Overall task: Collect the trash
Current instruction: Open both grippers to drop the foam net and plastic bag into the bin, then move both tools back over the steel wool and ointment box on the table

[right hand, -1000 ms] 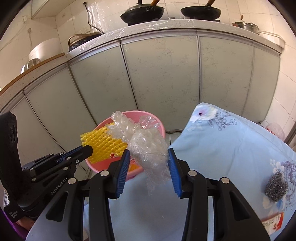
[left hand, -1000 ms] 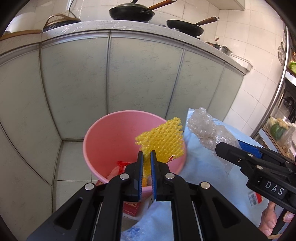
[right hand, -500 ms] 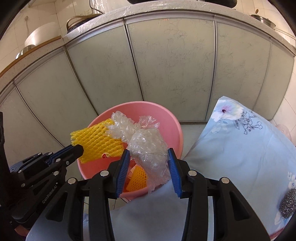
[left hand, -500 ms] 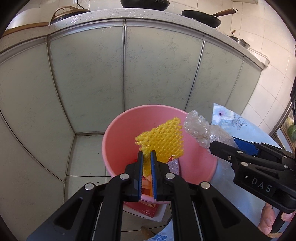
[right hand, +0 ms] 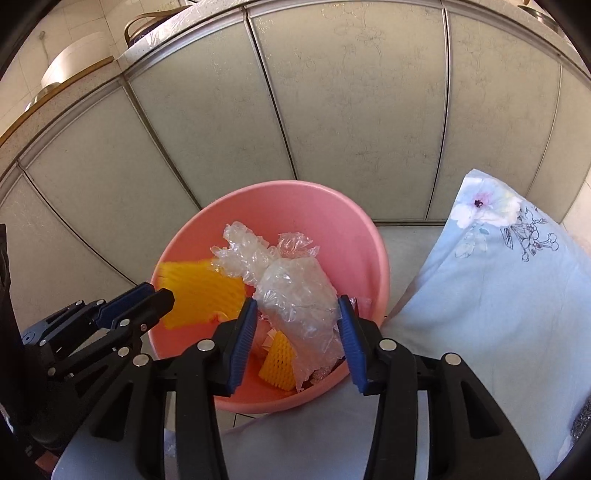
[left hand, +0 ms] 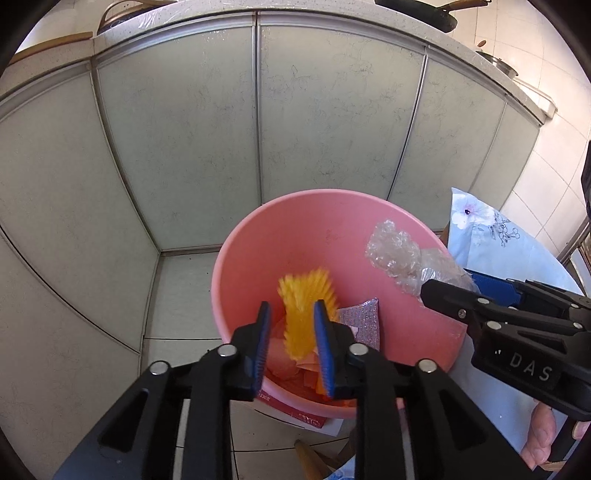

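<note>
now parted since before, left claw (left hand: 291, 334) dropping yellow net (left hand: 304, 314) into bucket (left hand: 295, 221); right claw (right hand: 295, 332) clamped on bubble wrap (right hand: 291, 284).

yellow foam net (left hand: 304, 314), motion-blurred between the parted fingers of the left gripper (left hand: 291, 345); whether it touches either pad cannot be told. pink bucket (left hand: 258, 254): near rim and base hidden behind the gripper bodies. red packet (left hand: 295, 408) under the bucket, mostly covered, its print unreadable. bubble wrap (right hand: 295, 291), lower end overlapping the trash beneath. pan (left hand: 417, 11) on the counter, cut off by the top edge. steel scourer (right hand: 581, 424), clipped at the right edge.
</note>
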A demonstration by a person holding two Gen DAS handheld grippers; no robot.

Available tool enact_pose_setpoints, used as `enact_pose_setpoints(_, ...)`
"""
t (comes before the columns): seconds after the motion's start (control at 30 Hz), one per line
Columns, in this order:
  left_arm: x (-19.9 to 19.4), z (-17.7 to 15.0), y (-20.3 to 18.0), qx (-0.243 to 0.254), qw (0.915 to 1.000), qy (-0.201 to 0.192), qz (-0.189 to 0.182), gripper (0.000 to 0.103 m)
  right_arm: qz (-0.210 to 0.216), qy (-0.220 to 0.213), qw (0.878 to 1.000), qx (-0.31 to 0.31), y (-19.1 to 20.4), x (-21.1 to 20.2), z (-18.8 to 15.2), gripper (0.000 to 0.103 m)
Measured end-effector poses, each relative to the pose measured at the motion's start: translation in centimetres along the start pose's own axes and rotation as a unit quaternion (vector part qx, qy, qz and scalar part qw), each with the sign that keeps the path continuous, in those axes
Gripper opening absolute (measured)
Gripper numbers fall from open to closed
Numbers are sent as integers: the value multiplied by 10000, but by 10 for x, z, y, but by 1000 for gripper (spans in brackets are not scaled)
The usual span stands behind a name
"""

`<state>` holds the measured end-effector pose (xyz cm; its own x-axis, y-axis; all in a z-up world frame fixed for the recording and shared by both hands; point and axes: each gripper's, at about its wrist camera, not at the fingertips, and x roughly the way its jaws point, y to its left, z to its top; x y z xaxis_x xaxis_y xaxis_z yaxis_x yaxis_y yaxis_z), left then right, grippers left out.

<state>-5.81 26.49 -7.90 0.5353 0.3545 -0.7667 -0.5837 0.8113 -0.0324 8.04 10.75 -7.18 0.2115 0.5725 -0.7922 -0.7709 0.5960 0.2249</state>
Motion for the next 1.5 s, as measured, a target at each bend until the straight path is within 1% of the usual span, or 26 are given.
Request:
enact_pose_setpoints(0.17, -3, 1, -3, 24, 10000, -43, -21, 31, 42, 21, 10000, 30, -4, 1, 2, 47)
enact_pose_setpoints(0.33, -11, 3, -4, 33, 9999, -146, -59, 34, 43, -101, 9999, 2, -3, -8, 2, 48)
enact_pose_setpoints(0.63, -33, 8, -7, 17, 9992, -353, -206, 35, -140, -341, 9992, -147, 4, -39, -8, 48)
enact_pose_setpoints(0.8, -51, 7, -10, 62, 9984, -488, -269, 36, -270, -440, 9986, -114, 3, -59, -14, 48)
enact_pose_setpoints(0.97, -69, 6, -16, 146, 9971, -640, -373, 39, -413, -544, 9976, -59, 2, -78, -22, 48)
enact_pose_setpoints(1.1, -82, 3, -23, 233, 9959, -735, -472, 40, -473, -622, 9969, 26, -2, -91, -31, 48)
enact_pose_setpoints(1.17, -88, 1, -27, 302, 9952, -765, -534, 41, -477, -627, 9969, 71, -5, -97, -37, 48)
enact_pose_setpoints(1.3, -98, -3, -38, 459, 9933, -812, -677, 46, -521, -643, 9965, 146, -9, -104, -47, 48)
enact_pose_setpoints(1.4, -101, -4, -47, 544, 9921, -784, -812, 46, -548, -656, 9961, 227, -16, -109, -54, 48)
enact_pose_setpoints(1.5, -104, -5, -59, 648, 9886, -716, -1156, 46, -617, -718, 9949, 344, -29, -120, -64, 48)
